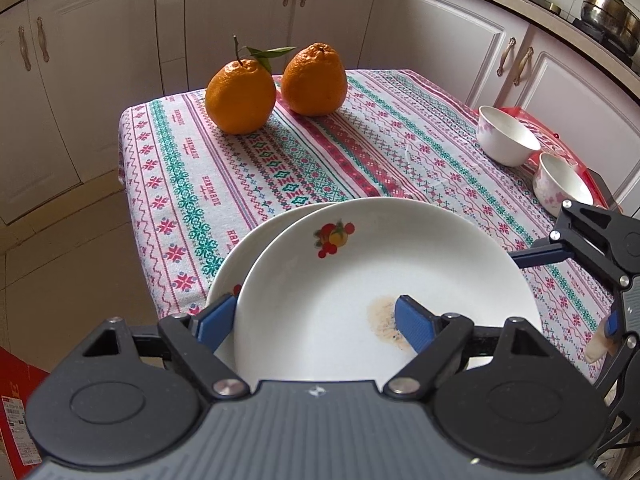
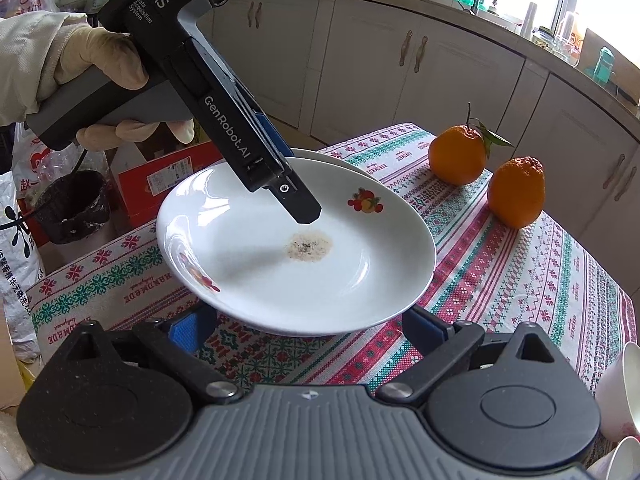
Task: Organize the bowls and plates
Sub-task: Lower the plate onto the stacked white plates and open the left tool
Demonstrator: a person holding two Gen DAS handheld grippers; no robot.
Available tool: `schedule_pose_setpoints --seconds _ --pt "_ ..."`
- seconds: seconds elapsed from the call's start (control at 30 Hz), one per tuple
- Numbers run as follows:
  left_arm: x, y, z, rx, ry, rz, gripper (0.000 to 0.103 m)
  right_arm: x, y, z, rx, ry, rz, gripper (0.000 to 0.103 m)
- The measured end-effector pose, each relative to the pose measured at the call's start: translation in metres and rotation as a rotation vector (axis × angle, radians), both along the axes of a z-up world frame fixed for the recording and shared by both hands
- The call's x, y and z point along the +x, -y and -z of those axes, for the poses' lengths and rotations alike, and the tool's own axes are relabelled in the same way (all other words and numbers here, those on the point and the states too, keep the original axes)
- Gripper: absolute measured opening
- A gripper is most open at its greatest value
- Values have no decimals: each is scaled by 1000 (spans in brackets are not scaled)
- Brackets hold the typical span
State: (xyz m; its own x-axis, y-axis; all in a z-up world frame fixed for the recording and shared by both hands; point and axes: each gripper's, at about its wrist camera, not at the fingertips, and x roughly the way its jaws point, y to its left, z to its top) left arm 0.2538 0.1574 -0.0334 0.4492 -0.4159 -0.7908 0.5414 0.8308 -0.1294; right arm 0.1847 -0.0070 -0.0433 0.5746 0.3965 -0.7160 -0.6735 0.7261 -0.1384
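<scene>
Patterned tablecloth (image 1: 280,152), top plate (image 1: 384,280) offset on lower plate (image 1: 240,264), left gripper (image 1: 316,320) jaws released astride its rim, right gripper (image 2: 308,328) jaws spread.

The left gripper (image 2: 306,208) had a black body lettered "DAS" and "GenRobot.AI", a grey handle, blue finger pads (image 1: 416,322) and silver pivot screws. The person's hand (image 2: 96,80) wore a cream fabric glove.

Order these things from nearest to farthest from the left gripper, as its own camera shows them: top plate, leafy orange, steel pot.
1. Top plate: between the fingers of the left gripper.
2. Leafy orange: at the table's far side, left.
3. Steel pot: on the counter, upper right, beyond the table.
</scene>
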Motion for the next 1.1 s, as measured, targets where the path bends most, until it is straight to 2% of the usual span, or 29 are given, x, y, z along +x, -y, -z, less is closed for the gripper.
schedule_pose_setpoints --seconds 0.27,0.57,1.1 --pt "-1 -1 -1 -4 9 -4 89 3 -1 2 4 -8 -2 101" --pt "-7 0 -2 29 41 -8 90 4 -1 2 -6 -8 -14 101" --pt "-13 6 0 65 90 -12 93 -2 19 -7 70 -45 39 103"
